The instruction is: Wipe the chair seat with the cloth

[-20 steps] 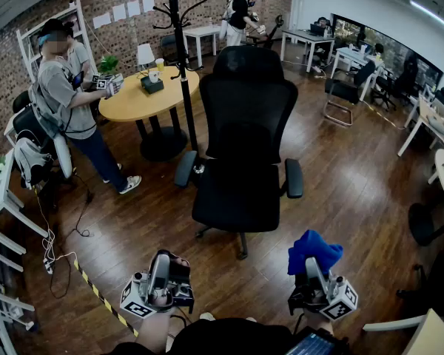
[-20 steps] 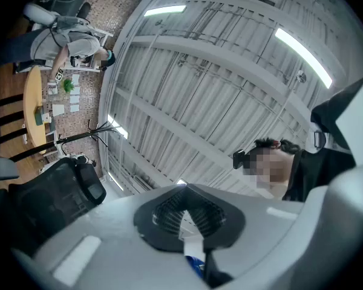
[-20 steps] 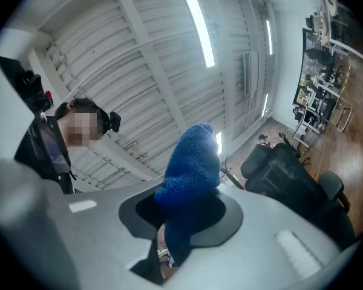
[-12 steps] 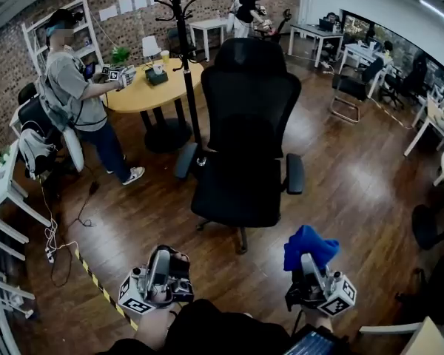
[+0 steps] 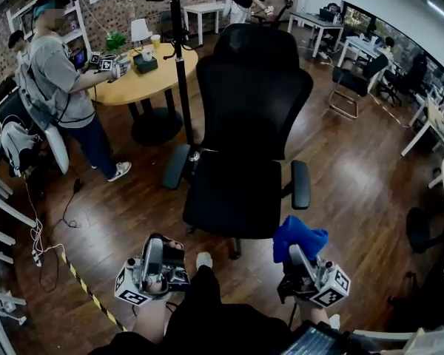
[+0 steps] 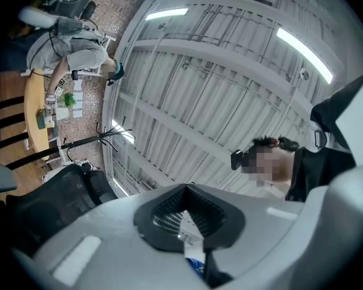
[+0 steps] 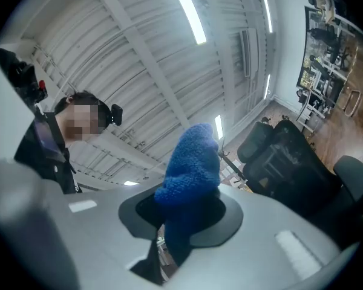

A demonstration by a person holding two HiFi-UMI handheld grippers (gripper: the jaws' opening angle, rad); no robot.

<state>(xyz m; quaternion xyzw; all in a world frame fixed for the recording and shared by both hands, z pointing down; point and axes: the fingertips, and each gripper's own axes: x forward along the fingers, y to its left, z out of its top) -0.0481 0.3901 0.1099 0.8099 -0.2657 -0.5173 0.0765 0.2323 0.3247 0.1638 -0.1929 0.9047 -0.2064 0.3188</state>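
Right gripper (image 5: 294, 257) clamped on the lower end of a blue cloth (image 5: 300, 237), near the front edge of the office chair seat (image 5: 233, 198). The cloth looks soft and light, so its loose upper part should flatten readily. Left gripper (image 5: 154, 251) closed, empty.

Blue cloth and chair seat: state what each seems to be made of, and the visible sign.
The blue cloth looks like knitted or terry fabric, matte: nubby loops cover it. The chair seat looks like matte black fabric or mesh upholstery, without shine; its weave is too small to tell.
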